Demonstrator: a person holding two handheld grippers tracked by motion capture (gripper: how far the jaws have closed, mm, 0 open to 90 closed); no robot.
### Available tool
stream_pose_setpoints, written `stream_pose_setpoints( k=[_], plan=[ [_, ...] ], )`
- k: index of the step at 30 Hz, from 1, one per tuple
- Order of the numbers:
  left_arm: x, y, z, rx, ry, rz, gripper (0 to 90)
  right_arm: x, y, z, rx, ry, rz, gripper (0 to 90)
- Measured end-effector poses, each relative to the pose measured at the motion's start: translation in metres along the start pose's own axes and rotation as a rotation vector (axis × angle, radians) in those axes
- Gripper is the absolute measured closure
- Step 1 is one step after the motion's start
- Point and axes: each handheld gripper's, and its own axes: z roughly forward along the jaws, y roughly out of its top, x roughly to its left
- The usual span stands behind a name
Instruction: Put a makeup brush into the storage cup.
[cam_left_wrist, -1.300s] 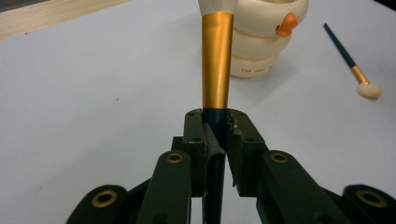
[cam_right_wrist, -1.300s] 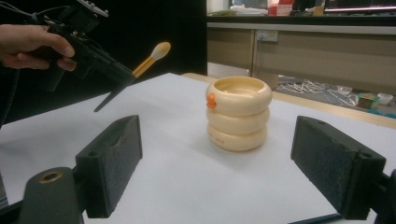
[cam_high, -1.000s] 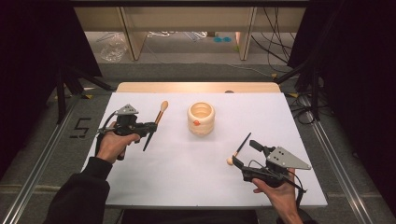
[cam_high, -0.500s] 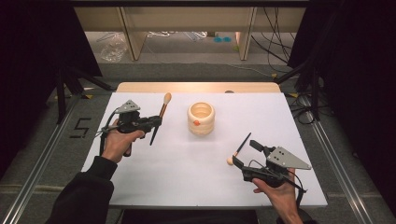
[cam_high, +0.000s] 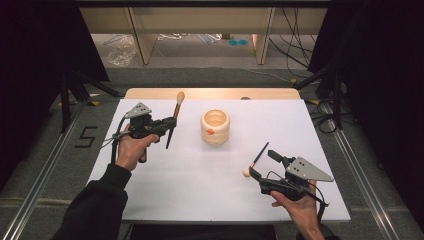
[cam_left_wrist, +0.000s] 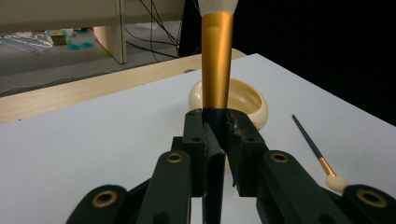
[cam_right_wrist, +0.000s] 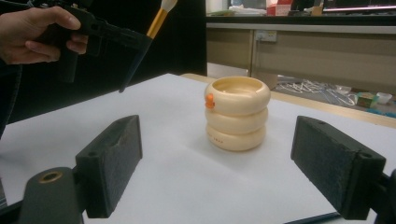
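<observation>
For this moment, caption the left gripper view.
Left gripper clamps gold-ferruled makeup brush upright before cream ringed holder.

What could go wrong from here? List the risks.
1. The left gripper pinches the brush low on its handle, so the long, tilted top could swing or slip in the grip.
2. The cup stands loose on the table; a bump from the brush's dark tip might tip or push it.
3. The second brush lies just ahead of the open right gripper and may roll when approached.
</observation>
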Motion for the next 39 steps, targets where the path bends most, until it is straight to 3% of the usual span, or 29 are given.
stream_pose_setpoints(
  k=[15, 21, 23, 39],
  plan=[
    [-0.005, 0.015, 0.015, -0.091, -0.004, 0.037, 78.7, 0.0, 0.001, -0.002, 0.022, -0.001, -0.001, 17.5],
    [-0.006, 0.021, 0.027, -0.114, -0.007, 0.032, 78.7, -0.001, 0.0, -0.001, 0.012, -0.005, -0.003, 17.5],
    [-0.006, 0.024, 0.032, -0.124, -0.011, 0.013, 78.7, -0.001, 0.0, -0.001, 0.006, -0.008, -0.004, 17.5],
    [-0.008, 0.037, 0.057, -0.155, -0.01, 0.015, 78.8, -0.003, 0.0, -0.001, 0.003, 0.003, 0.001, 17.5]
  ],
)
